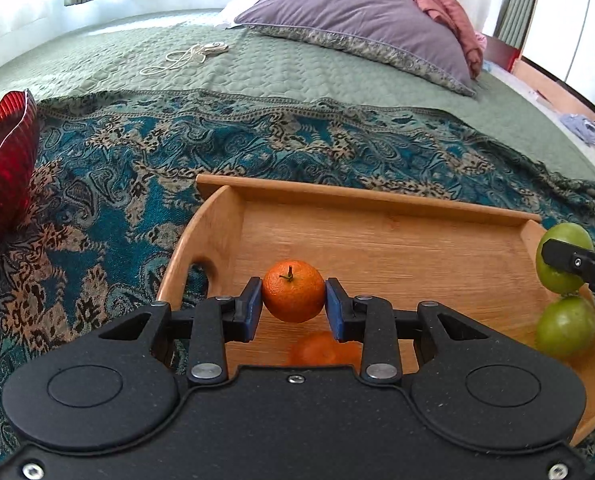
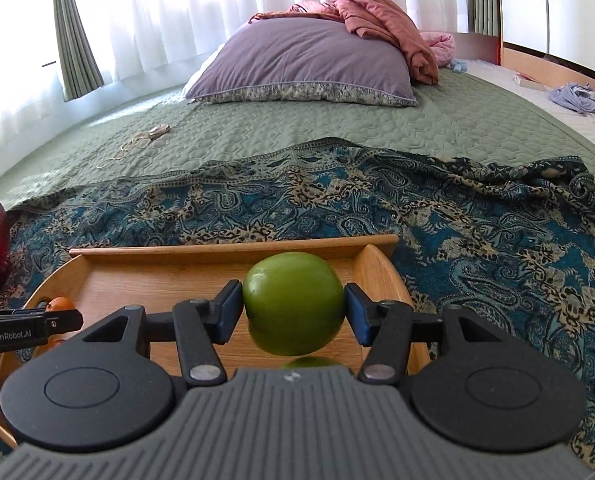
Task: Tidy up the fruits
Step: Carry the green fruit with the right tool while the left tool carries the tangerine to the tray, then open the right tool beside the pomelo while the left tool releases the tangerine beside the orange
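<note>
Over the wooden tray (image 1: 377, 240) on the bed, my left hand-held gripper (image 1: 293, 300) pinches a mandarin (image 1: 293, 296); my right hand-held gripper (image 2: 293, 308) pinches a green apple (image 2: 293, 300). Second green apple (image 1: 565, 326) lies in tray's right end. Red bowl (image 1: 13, 152) sits far left.

I am in a home bedroom: a bed (image 2: 337, 128) with a green quilted cover, a purple pillow (image 2: 305, 68), crumpled pink bedding (image 2: 381, 12), and sheer white curtains (image 2: 185, 12) over the window behind.
</note>
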`<state>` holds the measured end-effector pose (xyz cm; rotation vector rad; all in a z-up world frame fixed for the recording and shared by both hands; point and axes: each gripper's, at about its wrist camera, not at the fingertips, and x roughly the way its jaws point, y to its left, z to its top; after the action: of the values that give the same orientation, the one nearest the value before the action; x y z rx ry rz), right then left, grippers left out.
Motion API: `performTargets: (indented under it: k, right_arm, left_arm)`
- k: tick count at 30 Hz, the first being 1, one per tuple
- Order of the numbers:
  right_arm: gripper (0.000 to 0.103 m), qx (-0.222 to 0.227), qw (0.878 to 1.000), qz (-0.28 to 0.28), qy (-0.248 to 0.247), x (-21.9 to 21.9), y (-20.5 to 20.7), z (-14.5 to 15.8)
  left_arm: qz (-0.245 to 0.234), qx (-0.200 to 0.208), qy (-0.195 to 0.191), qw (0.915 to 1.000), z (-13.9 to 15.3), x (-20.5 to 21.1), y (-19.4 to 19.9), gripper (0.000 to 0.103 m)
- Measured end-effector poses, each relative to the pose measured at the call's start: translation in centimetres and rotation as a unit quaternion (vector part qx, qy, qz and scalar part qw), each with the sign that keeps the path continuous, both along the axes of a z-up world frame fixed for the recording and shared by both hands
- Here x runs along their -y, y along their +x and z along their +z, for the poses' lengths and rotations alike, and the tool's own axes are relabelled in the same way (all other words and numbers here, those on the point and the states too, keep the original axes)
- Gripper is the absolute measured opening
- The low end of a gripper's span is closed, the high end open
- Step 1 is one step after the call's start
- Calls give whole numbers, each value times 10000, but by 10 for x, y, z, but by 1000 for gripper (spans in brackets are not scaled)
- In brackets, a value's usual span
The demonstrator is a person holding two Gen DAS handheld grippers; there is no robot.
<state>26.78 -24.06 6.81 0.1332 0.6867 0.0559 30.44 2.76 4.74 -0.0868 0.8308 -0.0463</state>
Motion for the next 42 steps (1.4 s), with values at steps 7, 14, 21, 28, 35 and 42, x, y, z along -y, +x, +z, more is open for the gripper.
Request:
performTargets:
  k: [7, 14, 21, 28, 35, 42]
  right_arm:
    - [58, -180, 9998, 12, 20, -2, 11, -11]
    - [58, -224, 9997, 57, -61, -3, 16, -17]
    - [58, -321, 9995, 31, -2, -2, 19, -24]
    - [59, -354, 9994, 37, -16, -4, 19, -26]
    - [62, -322, 9995, -56, 38, -4, 16, -26]
    - [75, -34, 10000, 58, 12, -4, -4, -14]
  left_arm:
    - [-21, -28, 64, 10000, -5, 3, 7, 32]
    - [-114, -47, 144, 9998, -11, 8, 9, 32]
    - [-183, 9, 225, 9996, -12, 10, 7, 32]
    - [-192, 25, 208, 9996, -13, 9, 6, 32]
    - [-142, 79, 215, 9996, -10, 5, -1, 33]
    - [-156, 332, 265, 9990, 8, 2, -26, 45]
